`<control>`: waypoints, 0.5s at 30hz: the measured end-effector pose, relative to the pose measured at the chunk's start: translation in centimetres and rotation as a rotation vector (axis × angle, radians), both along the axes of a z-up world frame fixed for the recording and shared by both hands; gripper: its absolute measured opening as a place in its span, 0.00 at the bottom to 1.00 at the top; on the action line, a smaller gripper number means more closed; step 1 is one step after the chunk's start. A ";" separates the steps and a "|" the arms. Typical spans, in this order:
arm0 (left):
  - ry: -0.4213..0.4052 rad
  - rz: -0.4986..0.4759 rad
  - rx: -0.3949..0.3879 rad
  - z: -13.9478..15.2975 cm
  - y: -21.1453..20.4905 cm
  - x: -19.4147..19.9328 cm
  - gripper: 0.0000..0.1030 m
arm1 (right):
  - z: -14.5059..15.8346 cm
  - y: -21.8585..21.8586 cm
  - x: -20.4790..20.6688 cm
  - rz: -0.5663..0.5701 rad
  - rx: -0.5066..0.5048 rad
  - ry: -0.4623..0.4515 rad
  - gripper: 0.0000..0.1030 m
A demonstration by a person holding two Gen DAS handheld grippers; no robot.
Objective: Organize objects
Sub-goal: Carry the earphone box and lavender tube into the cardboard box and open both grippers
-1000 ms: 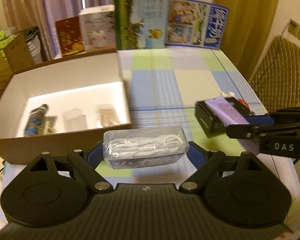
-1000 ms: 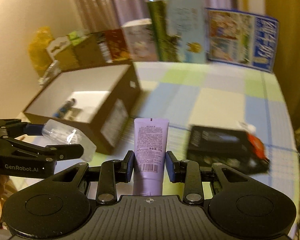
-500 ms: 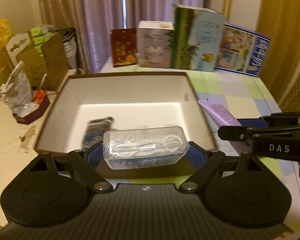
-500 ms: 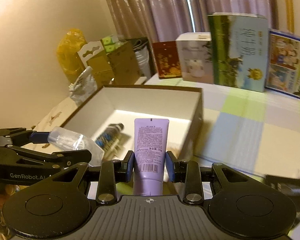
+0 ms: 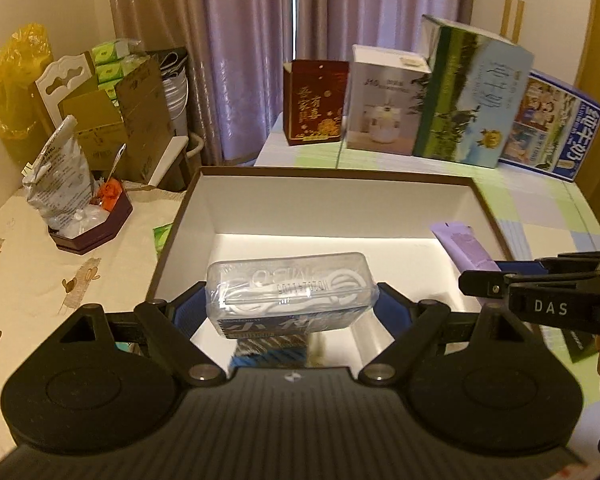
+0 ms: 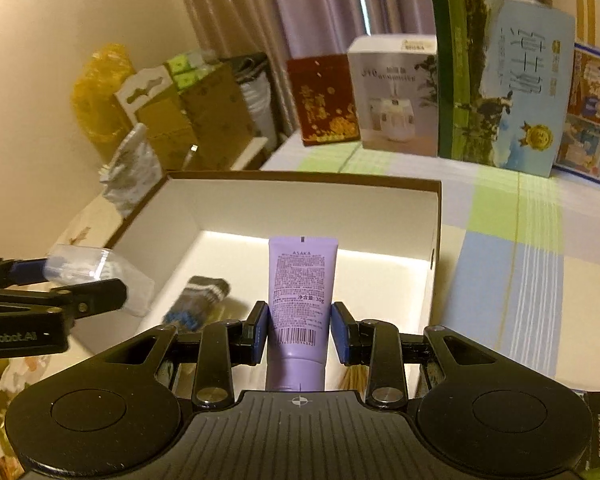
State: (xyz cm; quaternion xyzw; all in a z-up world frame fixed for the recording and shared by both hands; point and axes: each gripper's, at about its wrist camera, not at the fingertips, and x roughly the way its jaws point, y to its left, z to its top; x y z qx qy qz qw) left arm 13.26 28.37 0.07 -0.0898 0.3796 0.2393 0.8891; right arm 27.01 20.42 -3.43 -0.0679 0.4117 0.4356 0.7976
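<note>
The checked tablecloth-covered table (image 6: 512, 264) carries a large open cardboard box (image 5: 332, 184) with brown outer walls and a white inside, and this box appears to be where the loose objects are being gathered. Part of the job looks done: a dark patterned item, possibly a rolled sock (image 6: 198, 300), already lies on the box floor, and a bundle of thin pale sticks (image 6: 354, 378) shows just behind the right gripper's fingers. Two more things are on their way in. The left gripper (image 5: 292, 304) is clamped on a clear plastic case of white earphones (image 5: 290, 292), held in the air above the near part of the box interior. The right gripper (image 6: 299, 330) grips a purple tube of cream (image 6: 300, 304) by its lower body, the crimped end pointing forward over the box floor. Neither item has been set down yet, so what is left, at the least, is lowering and releasing both. A dark flat package (image 5: 578, 342) beside the box may still need sorting.
</note>
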 end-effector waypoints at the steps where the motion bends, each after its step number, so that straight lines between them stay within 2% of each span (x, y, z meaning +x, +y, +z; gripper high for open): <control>1: 0.004 -0.001 -0.003 -0.2 0.5 0.3 0.82 | -0.4 0.5 0.3 -0.009 -0.008 0.002 0.30; 15: 0.071 -0.011 -0.032 -3.5 5.3 3.8 0.83 | -4.9 5.4 3.9 -0.116 -0.120 0.051 0.30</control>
